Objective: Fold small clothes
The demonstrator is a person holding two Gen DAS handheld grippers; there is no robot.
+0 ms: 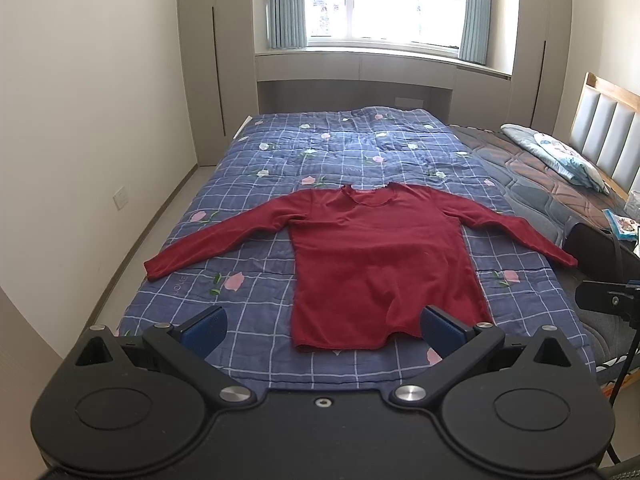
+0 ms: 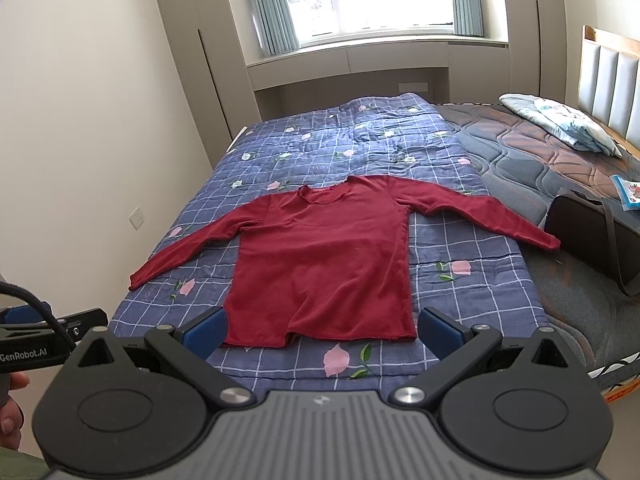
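Red shirt [image 1: 380,256] flat on quilt [image 1: 248,292], ahead of both jaws. Left gripper [image 1: 322,330], right gripper [image 2: 322,330]: jaws spread, holding nothing.

A dark red long-sleeved knit shirt [image 2: 320,260] lies flat, sleeves spread, on a blue checked floral quilt [image 2: 460,248] covering the bed. The right gripper [image 2: 322,330] hovers near its hem, fingers apart.

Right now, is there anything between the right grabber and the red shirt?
No. In the right wrist view only bare blue checked quilt lies between the open right gripper and the red shirt hem.
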